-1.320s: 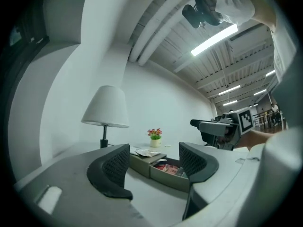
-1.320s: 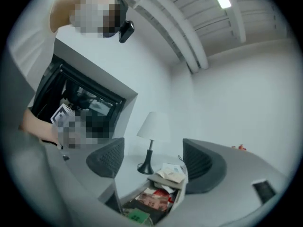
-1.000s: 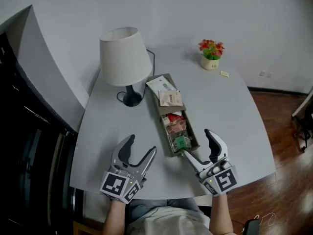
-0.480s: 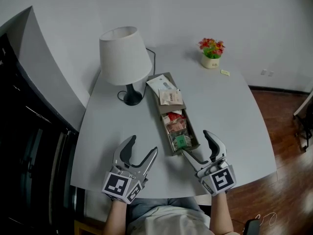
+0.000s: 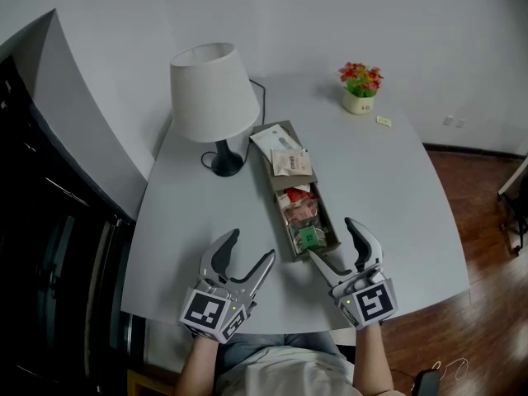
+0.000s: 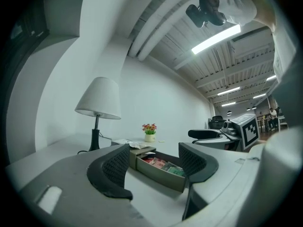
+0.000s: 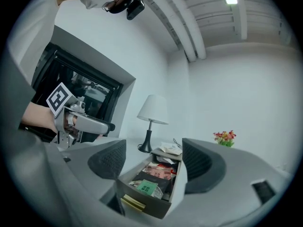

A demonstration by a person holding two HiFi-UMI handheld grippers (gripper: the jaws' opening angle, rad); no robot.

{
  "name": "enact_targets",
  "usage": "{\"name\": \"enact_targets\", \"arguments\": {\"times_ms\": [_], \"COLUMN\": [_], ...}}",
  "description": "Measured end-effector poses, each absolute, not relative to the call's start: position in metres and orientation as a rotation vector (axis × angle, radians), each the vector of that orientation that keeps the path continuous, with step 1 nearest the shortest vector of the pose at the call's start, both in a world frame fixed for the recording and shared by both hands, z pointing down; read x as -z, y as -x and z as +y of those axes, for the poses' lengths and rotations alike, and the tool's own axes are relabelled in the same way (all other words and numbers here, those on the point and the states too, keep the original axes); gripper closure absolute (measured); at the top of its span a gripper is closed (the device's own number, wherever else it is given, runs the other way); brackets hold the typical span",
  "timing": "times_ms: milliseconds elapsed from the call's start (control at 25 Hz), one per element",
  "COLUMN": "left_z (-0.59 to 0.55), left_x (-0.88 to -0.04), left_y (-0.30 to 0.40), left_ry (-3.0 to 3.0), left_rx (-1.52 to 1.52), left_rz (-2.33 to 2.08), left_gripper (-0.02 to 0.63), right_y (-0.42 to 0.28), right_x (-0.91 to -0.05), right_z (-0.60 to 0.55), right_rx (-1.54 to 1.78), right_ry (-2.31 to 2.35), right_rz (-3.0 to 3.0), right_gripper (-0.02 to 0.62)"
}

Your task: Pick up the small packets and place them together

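A long narrow grey-brown box (image 5: 277, 214) lies along the middle of the grey table. It holds white packets (image 5: 285, 152) at its far end, red packets (image 5: 299, 209) in the middle and a green packet (image 5: 307, 238) at the near end. My right gripper (image 5: 332, 240) is open at the box's near right corner, nothing gripped. In the right gripper view the box (image 7: 142, 210) and its green packet (image 7: 145, 187) sit just ahead between the open jaws of my right gripper (image 7: 152, 162). My left gripper (image 5: 251, 247) is open and empty, left of the box's near end; the box (image 6: 158, 174) shows beyond its jaws.
A white-shaded lamp (image 5: 214, 97) with a black base and cord stands at the back left. A small pot of flowers (image 5: 359, 91) and a tiny yellowish scrap (image 5: 380, 121) sit at the back right. The table's front edge (image 5: 272, 328) runs just under my hands; wooden floor lies to the right.
My left gripper has edged a little to the right, nearer the box. The right gripper and the packets have stayed where they were.
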State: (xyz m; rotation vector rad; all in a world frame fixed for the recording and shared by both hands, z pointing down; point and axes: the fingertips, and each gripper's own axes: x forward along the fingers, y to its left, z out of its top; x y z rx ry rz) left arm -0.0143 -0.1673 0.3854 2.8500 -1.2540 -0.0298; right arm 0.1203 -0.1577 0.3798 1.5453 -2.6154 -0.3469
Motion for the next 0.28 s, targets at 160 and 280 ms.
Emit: {"name": "enact_targets", "arguments": {"times_ms": [160, 280], "left_z": [-0.1661, -0.1654], "left_x": [-0.3888, -0.3932], "left_y": [0.0101, 0.0077], "left_ry": [-2.841, -2.831], "left_rx": [0.037, 0.036], "left_rz": [-1.25, -1.248], "left_gripper": [0.293, 0.293], "right_y": [-0.117, -0.114], "right_x": [-0.3812, -0.3839], "right_z": [-0.1561, -0.1542], "right_rx": [0.363, 0.353], "right_ry": [-1.523, -1.509], "right_rz": [-2.621, -2.632], "right_gripper": [0.227, 0.227]}}
